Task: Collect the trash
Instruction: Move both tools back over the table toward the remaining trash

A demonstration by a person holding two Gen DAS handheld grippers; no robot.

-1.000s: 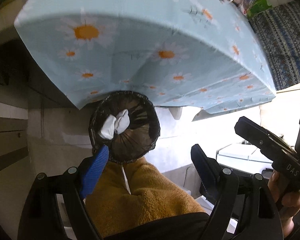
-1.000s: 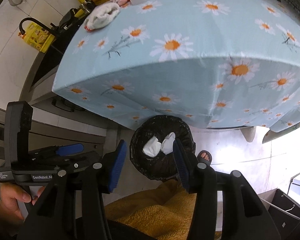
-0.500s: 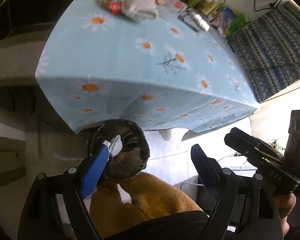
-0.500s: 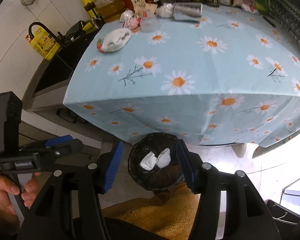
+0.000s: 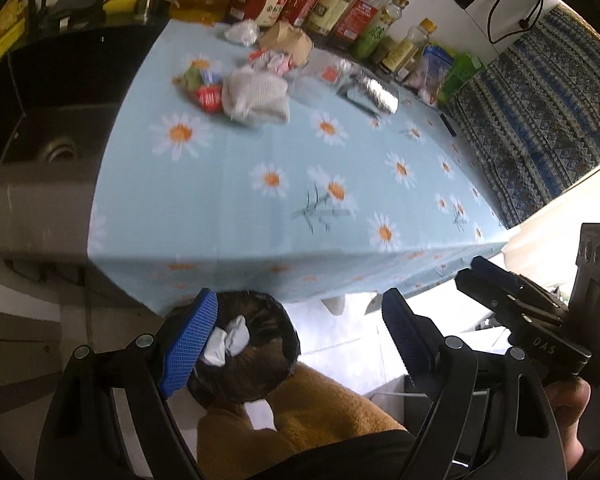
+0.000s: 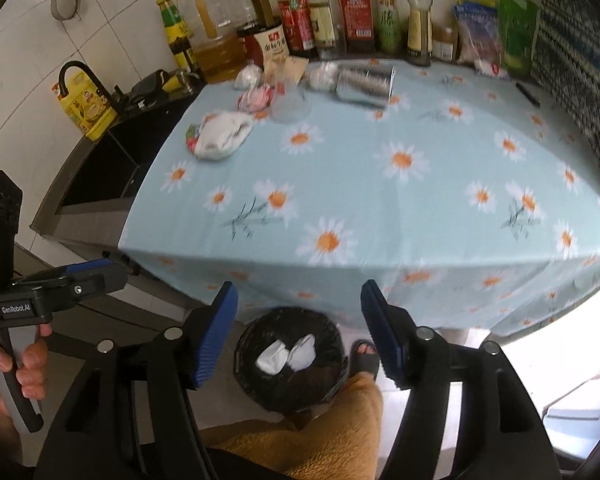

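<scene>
We hold both grippers over the bin (image 6: 290, 360), nothing between either pair of jaws. Our left gripper (image 5: 296, 344) gapes wide; our right gripper (image 6: 300, 332) is opening. The next trash, a white wad (image 6: 222, 136) lying crosswise, sits up and left on the table (image 6: 380, 208), far from both. Our left hand looks nearer.

We see our right gripper (image 6: 298, 334) opening, nothing between its jaws. Below it, near the counter's (image 6: 380, 208) edge, stands a black bin (image 6: 324, 384) holding two white wads (image 6: 288, 354). Far left on the counter lies a white cloth (image 6: 224, 136); bottles (image 6: 354, 12) line the far edge.
</scene>
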